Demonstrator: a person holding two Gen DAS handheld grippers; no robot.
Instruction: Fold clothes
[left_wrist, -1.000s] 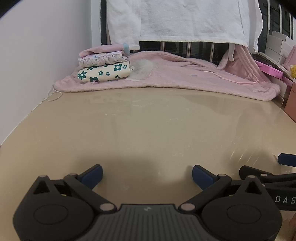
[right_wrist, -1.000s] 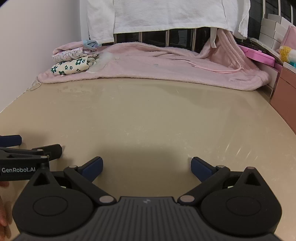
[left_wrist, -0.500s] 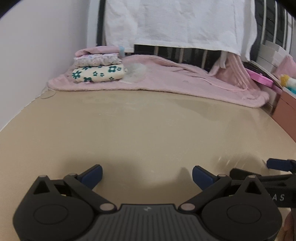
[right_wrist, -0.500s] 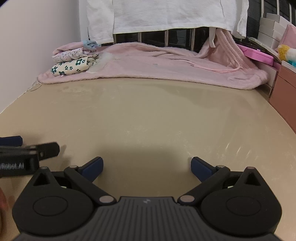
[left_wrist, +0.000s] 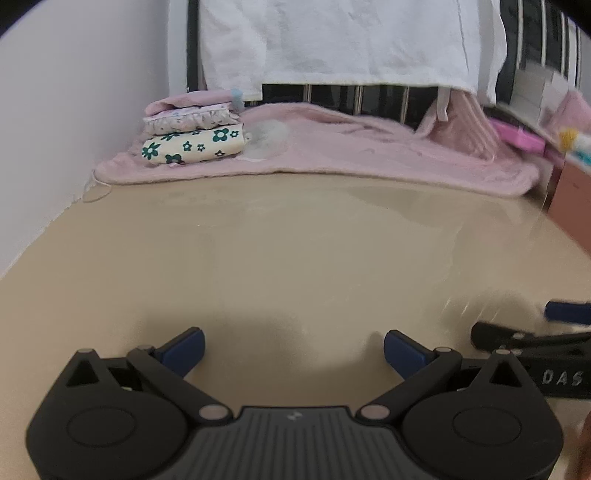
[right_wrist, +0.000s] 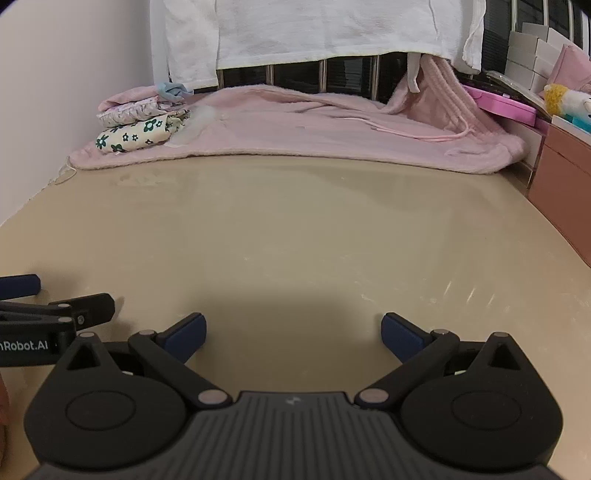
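A large pink fleece garment (left_wrist: 351, 147) (right_wrist: 332, 125) lies spread across the far side of the beige table (left_wrist: 295, 240) (right_wrist: 295, 229). On its left end sits a stack of folded clothes (left_wrist: 192, 133) (right_wrist: 140, 122), a green-flowered cream piece at the bottom. My left gripper (left_wrist: 293, 349) hovers open over bare table near the front edge, nothing between its blue pads. My right gripper (right_wrist: 291, 332) is likewise open and empty. Each shows at the edge of the other's view: the right gripper (left_wrist: 546, 332) and the left gripper (right_wrist: 48, 306).
A white towel (left_wrist: 351, 40) (right_wrist: 314, 29) hangs over a dark railing behind the table. A white wall (left_wrist: 74, 110) runs along the left. A reddish cabinet (right_wrist: 561, 173) with pink boxes and a plush toy (right_wrist: 565, 99) stands at the right.
The left wrist view has swung and tilted a little, so the stack and pink garment shifted in frame. Both grippers stay open over the table; the right view has barely changed.
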